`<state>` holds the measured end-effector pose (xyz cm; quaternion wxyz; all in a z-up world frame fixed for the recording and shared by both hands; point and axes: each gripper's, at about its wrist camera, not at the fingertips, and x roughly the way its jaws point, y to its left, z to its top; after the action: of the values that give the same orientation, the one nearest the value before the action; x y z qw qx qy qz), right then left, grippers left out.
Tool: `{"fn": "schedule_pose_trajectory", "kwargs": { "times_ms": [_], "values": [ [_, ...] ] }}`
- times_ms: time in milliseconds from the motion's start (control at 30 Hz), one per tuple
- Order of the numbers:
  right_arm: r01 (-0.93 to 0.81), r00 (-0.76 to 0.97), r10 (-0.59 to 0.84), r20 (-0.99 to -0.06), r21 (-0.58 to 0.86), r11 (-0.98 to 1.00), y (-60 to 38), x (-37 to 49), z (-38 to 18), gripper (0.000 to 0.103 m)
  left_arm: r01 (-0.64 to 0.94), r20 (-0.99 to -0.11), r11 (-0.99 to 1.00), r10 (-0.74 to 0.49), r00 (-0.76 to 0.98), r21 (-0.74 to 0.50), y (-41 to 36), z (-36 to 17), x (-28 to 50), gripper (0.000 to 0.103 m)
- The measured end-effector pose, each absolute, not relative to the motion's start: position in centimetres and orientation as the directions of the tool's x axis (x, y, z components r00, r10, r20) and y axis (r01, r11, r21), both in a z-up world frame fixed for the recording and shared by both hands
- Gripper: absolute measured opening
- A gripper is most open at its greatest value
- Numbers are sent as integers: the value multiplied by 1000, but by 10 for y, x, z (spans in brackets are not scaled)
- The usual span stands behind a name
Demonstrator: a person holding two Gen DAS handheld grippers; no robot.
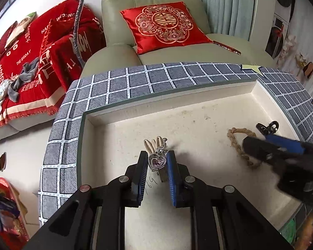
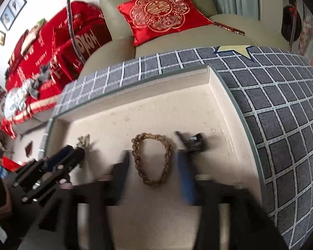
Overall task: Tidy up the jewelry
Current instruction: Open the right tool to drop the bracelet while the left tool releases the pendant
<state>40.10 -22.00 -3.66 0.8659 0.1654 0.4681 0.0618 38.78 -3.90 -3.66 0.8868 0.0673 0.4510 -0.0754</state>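
Your left tongs (image 1: 157, 162) pinch the heart pendant (image 1: 156, 162) low over the tray (image 1: 198, 91) floor. Your right tongs (image 2: 153, 164) stand spread around the braided bracelet (image 2: 152, 158); lift them clear toward six o'clock without snagging it.

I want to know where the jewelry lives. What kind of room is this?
Probably a living room at home, maybe decorated for a wedding. There is a pale green armchair with a red embroidered cushion, a sofa under a red wedding throw, and framed pictures on the wall.
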Motion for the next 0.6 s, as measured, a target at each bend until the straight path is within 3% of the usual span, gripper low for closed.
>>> {"fn": "schedule_pose_trajectory", "kwargs": {
  "times_ms": [400, 467, 600],
  "values": [
    [77, 626, 284, -726, 419, 905, -240, 359, 0, 65, 182, -780, 983, -83, 621, 40, -36, -22, 383, 36],
    [78, 630, 281, -723, 420, 904, -243, 351, 3, 67, 168, -777, 985, -83, 624, 30, -34, -19, 382, 103],
    [82, 631, 284, -722, 426, 901, -248, 335, 6, 67, 162, -747, 987, -94, 658, 19, -31, -8, 374, 103]
  ]
}}
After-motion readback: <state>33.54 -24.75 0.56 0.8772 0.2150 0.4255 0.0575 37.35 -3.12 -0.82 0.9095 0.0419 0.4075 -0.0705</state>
